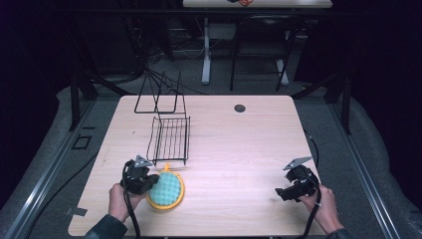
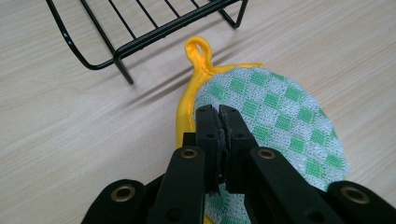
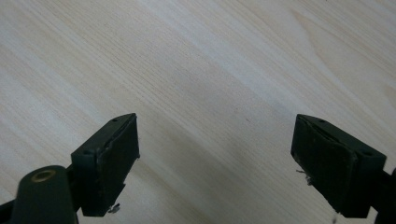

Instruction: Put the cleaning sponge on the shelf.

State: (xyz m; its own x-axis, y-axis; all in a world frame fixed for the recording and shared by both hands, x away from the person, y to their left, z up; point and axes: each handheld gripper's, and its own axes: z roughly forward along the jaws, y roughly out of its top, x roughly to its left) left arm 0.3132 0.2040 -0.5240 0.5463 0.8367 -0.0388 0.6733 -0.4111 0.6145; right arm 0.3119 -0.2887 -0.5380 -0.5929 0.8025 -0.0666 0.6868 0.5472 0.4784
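A round pot holder (image 1: 168,190) with a green-and-white checked face and a yellow rim lies on the wooden table (image 1: 239,149), just in front of a black wire rack (image 1: 170,138). In the left gripper view the pot holder (image 2: 285,116) has its yellow loop pointing toward the rack (image 2: 140,28). My left gripper (image 1: 153,180) is at the pot holder's left edge. Its jaws are pressed together on the cloth near the rim, where the left gripper (image 2: 218,112) pinches fabric. My right gripper (image 1: 279,193) rests at the table's right front. The right gripper (image 3: 215,154) stands open over bare wood.
A second wire frame (image 1: 159,94) stands upright at the back left of the table. A dark round hole (image 1: 240,108) sits near the far edge. Another table's legs (image 1: 206,55) stand beyond. Table edges are close behind both hands.
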